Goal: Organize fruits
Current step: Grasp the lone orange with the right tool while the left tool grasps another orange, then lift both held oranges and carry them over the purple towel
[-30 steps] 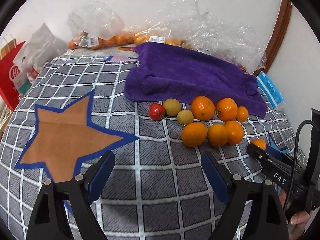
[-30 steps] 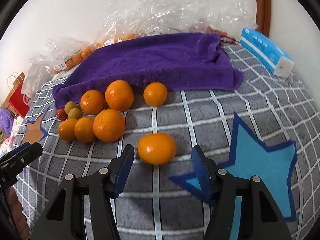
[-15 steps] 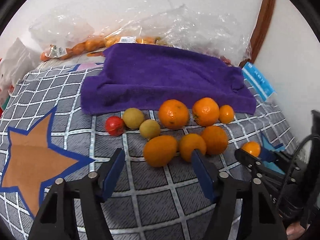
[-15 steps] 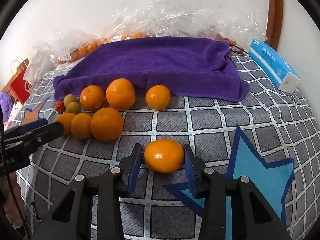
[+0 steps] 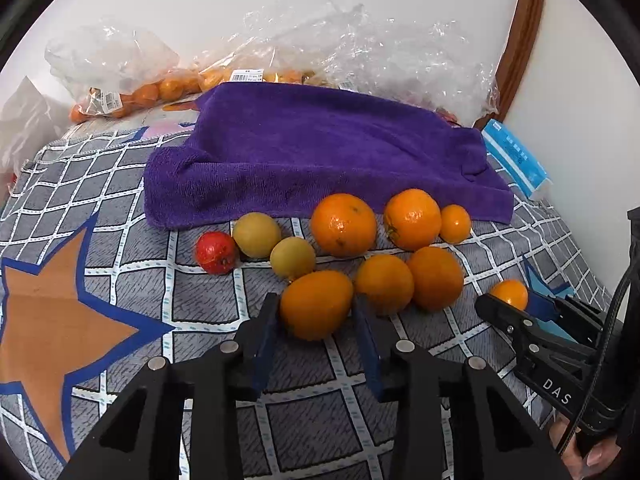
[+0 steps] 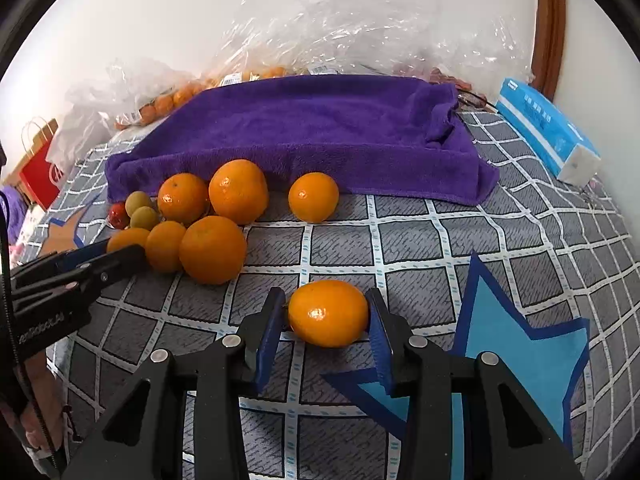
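Observation:
Several oranges lie on a grey checked cloth (image 5: 120,264) in front of a purple towel (image 5: 320,148). My left gripper (image 5: 316,316) has its blue pads against both sides of the nearest orange (image 5: 316,304) of the cluster. My right gripper (image 6: 327,320) is shut on a lone orange (image 6: 328,312) set apart to the right; it also shows in the left wrist view (image 5: 510,294). Two yellow-green fruits (image 5: 256,234) (image 5: 292,258) and a small red fruit (image 5: 215,252) sit at the cluster's left.
Plastic bags with more oranges (image 5: 132,96) lie behind the towel against the wall. A blue-white tissue pack (image 6: 548,136) lies at the right. A red paper bag (image 6: 40,168) stands at the far left. Star patches mark the cloth, orange (image 5: 48,320) and blue (image 6: 516,352).
My left gripper moved forward and right to the cluster and closed around the nearest orange. My right gripper closed from open onto the lone orange.

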`<control>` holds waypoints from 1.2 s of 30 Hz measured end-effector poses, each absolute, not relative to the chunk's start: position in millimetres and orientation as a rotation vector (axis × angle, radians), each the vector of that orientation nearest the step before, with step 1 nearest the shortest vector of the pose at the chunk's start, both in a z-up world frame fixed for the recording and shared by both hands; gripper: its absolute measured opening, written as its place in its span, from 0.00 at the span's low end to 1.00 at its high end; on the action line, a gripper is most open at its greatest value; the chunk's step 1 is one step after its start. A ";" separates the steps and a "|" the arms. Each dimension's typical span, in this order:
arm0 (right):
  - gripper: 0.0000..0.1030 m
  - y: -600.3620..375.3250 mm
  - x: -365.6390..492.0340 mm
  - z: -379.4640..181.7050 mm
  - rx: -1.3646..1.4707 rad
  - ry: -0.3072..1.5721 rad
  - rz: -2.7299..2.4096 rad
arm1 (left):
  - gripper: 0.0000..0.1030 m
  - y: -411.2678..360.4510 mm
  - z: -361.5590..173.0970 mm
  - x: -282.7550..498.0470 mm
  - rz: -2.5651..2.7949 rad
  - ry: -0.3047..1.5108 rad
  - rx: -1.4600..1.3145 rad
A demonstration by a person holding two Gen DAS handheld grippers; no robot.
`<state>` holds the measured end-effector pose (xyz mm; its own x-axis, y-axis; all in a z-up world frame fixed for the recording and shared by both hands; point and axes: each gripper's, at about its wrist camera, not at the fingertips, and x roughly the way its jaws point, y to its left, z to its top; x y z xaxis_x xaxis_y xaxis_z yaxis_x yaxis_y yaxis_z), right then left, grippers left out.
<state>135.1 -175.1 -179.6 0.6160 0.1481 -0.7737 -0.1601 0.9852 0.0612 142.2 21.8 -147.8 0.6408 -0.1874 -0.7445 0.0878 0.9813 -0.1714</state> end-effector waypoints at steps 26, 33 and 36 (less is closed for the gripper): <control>0.39 -181.4 126.5 -170.7 0.019 0.837 0.177 | 0.33 39.9 -130.0 118.2 -0.184 0.673 -0.273; 0.39 -189.6 127.8 -159.4 0.079 0.842 0.188 | 0.33 57.8 -128.9 123.6 -0.083 0.727 -0.338; 0.39 -191.0 129.7 -145.3 0.071 0.812 0.181 | 0.33 60.8 -118.7 124.2 -0.070 0.727 -0.343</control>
<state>129.7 -191.0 -145.3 0.6732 0.1883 -0.7151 -0.1336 0.9821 0.1329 124.2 60.8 -118.7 0.7471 -0.1809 -0.6396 -0.0553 0.9420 -0.3310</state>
